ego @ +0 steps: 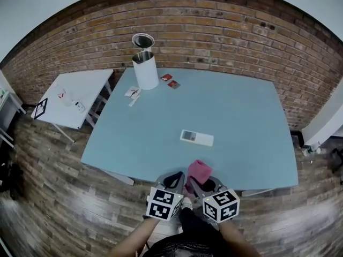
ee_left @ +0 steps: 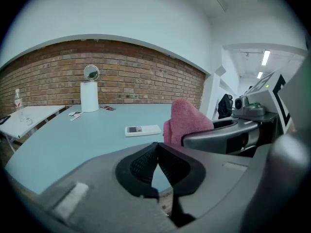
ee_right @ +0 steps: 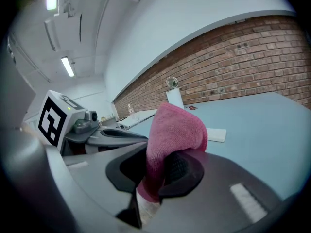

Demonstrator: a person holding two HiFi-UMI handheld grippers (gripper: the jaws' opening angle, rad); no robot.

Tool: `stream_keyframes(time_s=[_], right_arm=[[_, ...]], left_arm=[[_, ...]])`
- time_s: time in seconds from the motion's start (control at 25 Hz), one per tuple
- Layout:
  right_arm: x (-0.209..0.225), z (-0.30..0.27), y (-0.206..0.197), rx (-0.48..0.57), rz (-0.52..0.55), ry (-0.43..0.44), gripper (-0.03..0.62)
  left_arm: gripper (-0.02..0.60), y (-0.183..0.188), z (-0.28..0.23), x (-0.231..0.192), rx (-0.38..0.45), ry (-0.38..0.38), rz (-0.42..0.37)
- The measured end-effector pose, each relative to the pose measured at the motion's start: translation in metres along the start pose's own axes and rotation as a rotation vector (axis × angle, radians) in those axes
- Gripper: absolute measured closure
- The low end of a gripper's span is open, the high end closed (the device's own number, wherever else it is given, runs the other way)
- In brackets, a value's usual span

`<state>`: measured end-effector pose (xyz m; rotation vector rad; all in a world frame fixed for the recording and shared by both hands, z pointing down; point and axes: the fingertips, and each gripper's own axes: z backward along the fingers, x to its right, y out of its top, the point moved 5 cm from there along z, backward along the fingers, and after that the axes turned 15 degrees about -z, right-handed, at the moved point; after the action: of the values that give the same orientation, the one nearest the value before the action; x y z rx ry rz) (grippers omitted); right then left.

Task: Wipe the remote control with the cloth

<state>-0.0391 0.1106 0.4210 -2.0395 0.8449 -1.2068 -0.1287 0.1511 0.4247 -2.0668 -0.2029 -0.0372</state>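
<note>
One open white bin (ego: 145, 70), contents unclear

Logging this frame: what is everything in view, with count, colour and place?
remote control: one, white, flat near the table's middle
cloth: one, pink, in the right gripper
table: one, light blue, by the brick wall
cylindrical container: one, white, round lid raised, table's far left
small packets: two, red, beside the container
small white items: count unclear, white, near the container
side table: one, white, left of the blue table
brick wall: one, red-brown, behind
floor: wood planks, brown
left gripper: one, grey, shut, empty
right gripper: one, grey, shut on the cloth
</note>
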Motion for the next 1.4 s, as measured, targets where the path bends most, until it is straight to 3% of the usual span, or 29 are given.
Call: stream_keyframes(time_s=[0.52,0.6,0.76,1.2,1.36,1.4], right_arm=[[0.053,-0.061,0.057,0.009,-0.065,0.013,0.53],[0.064,-0.068,0.063,0.01,-0.079,0.008,0.53],[0.08,-0.079,0.073,0.001,-0.1,0.007,0.53],[0.126,-0.094,0.096,0.01,-0.18,0.013,0.53],[0.133,-0.099,0.099,0.011,-0.202,0.028,0.53],[0.134,-0.101,0.101,0.012,-0.21,0.033,0.53]], left_arm=[[0.581,0.025,-0.086,-0.059,-0.036,-0.171,-0.21],[0.534,0.027,-0.099,-0.068,-0.047,-0.194,-0.245],[0.507,0.03,-0.128,-0.085,-0.079,-0.245,-0.363],[0.357,0.019,-0.189,-0.104,-0.244,-0.471,-0.584],[0.284,0.009,-0.2,-0.106,-0.32,-0.573,-0.694],[0.229,0.007,-0.203,-0.107,-0.337,-0.595,-0.72]])
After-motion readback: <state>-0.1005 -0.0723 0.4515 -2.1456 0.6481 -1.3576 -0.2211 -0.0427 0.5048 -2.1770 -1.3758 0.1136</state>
